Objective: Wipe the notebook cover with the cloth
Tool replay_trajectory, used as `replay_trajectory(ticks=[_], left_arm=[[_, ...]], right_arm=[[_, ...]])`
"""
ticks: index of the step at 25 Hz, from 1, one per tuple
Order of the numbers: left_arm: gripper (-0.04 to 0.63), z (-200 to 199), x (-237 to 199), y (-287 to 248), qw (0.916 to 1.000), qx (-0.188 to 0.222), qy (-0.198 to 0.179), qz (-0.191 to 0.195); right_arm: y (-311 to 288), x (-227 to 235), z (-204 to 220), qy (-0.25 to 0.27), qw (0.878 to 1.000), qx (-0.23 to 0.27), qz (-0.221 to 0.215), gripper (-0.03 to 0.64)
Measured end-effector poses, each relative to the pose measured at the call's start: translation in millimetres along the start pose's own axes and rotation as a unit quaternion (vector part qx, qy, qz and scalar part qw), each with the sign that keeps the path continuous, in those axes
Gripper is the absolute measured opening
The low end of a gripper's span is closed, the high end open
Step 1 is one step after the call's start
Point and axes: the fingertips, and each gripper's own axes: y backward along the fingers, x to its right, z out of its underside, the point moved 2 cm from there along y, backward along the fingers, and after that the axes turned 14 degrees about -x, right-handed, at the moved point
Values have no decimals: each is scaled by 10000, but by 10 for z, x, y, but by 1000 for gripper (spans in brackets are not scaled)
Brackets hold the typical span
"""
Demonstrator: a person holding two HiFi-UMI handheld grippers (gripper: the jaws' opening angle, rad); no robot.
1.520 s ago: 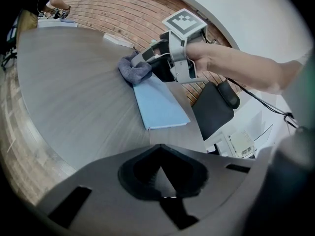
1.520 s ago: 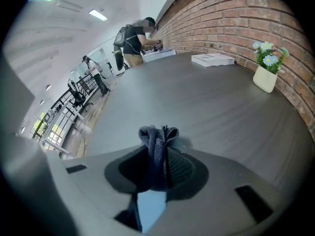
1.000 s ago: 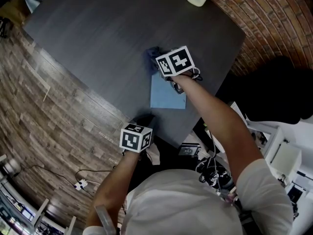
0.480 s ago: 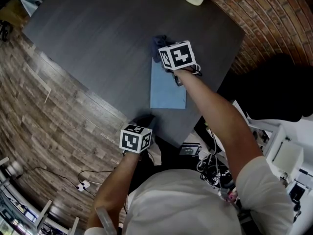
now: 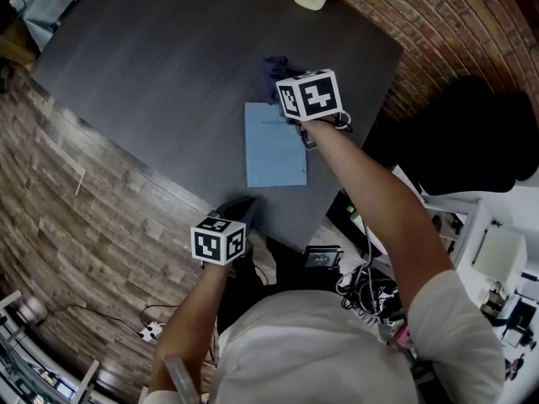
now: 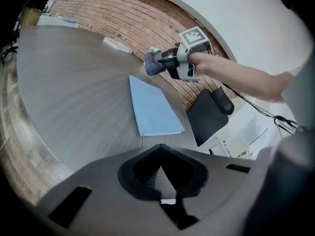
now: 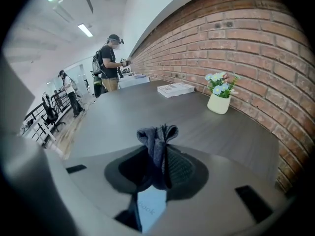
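Right gripper view shows my right gripper point(image 7: 158, 168) pinching the cloth point(image 7: 157, 134), in the air just past the notebook point(image 5: 274, 146) far end. My left gripper point(image 6: 162, 180) is closed, empty. Next, I think, I must lower the cloth onto the cover.

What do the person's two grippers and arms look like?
The left gripper and right gripper each have dark grey jaws and a white cube with black square markers. A thin black cable trails from the right one. The person wears a white short-sleeved shirt.
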Motion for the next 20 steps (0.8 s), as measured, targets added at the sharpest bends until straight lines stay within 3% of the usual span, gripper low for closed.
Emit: replay_trajectory(ticks=[20], left_arm=[[8,-614,418,754,9892,1374,-316,407]], right_arm=[[873,-73,578,-413,9976,434,-342,104]])
